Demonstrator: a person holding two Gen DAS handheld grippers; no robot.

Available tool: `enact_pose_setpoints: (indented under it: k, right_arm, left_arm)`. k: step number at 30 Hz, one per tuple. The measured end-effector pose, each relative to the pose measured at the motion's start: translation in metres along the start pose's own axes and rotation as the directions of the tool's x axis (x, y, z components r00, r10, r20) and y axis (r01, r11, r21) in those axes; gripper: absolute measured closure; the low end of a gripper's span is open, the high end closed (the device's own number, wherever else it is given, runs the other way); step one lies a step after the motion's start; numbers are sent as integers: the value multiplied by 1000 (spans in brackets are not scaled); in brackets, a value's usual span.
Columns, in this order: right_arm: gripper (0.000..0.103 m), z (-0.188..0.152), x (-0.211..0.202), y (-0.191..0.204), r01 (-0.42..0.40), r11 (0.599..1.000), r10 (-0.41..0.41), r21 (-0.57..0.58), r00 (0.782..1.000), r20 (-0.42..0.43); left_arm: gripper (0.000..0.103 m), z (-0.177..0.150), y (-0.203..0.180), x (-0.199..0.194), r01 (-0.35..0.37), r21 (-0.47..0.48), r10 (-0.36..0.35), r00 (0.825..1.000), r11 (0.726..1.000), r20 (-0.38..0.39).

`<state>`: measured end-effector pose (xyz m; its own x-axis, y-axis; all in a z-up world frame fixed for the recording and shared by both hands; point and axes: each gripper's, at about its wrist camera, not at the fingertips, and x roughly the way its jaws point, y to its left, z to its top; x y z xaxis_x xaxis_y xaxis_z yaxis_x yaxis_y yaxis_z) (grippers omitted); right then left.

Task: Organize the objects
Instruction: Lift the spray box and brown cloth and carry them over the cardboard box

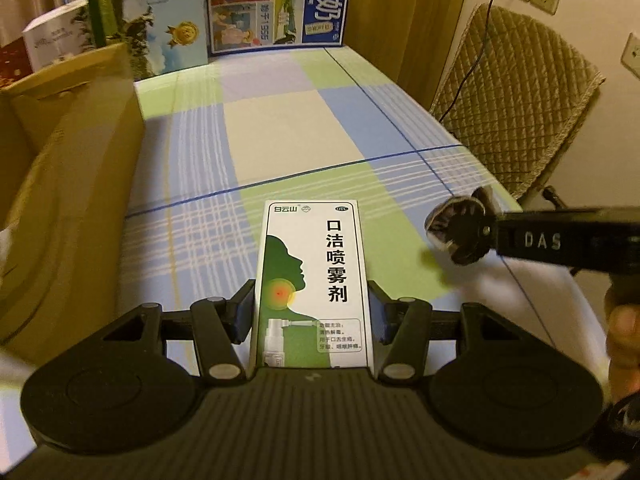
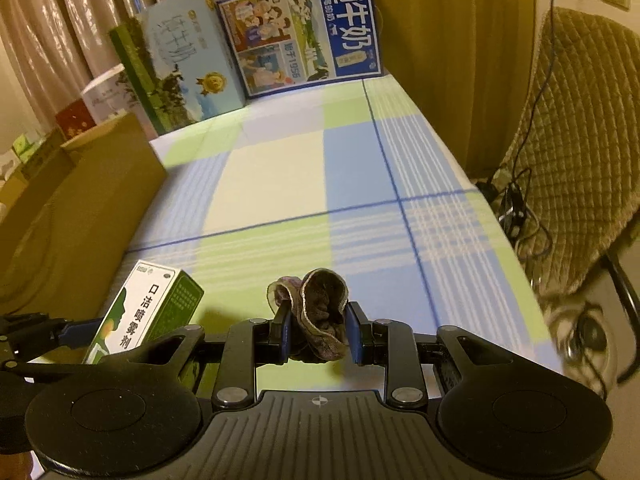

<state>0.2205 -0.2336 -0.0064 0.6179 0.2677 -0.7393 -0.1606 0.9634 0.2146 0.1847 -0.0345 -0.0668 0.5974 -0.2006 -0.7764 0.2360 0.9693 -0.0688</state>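
Left tongs: we see both fingers pressed against the long sides of the spray box, gripping it near its lower half.
Right tongs: we see them closed narrow on the fabric piece, which is bunched between the blue pads.
Spray box position: held above the checked bench, its printed face turned up toward the left camera and its far end projecting past the fingertips; in the right view it sits to the left of the right tongs, tilted, with a green side panel showing.
Spray box look: white and green carton, a green head silhouette with a red-yellow spot at the throat, black Chinese characters down the right side.
Fabric piece position: lifted over the bench's near edge, to the right of the box and apart from it.
Fabric piece look: dark, crumpled, with a pale trimmed edge, curling up above the pads.
Left side: a brown cardboard box stands along the bench, close to the spray box.
Far end: milk cartons stand upright against the curtain and wooden panel.
Right side: a chair with a quilted cover just beside the bench, cables hanging near it.
Hand: we make out part of a hand gripping the right tool's handle.
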Motion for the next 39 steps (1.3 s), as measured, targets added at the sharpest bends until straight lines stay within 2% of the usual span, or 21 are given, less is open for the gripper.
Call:
enact_pose_setpoints:
  k: [9,16,26,39]
  right_arm:
    - [78,-31,-77,47,-35,998,37,-61,999,33]
    - [78,-45,-110,75,-40,996,44,-84,998,44]
    - [78,-51,-131,106,-58,989,67,-139,996,62]
    - [78,-53,-133,133,-92,978,105,-190,993,58]
  left_arm:
    - [52,-26,4,-82,-10,-11,11,998,1000,58]
    - [52,-47,15,-132,-36,-22,38,995,999,94]
    - [52,-64,28,-178,-70,-32,74,989,997,130]
    - [52,-71,42,-202,-98,-55,105,983,994,152]
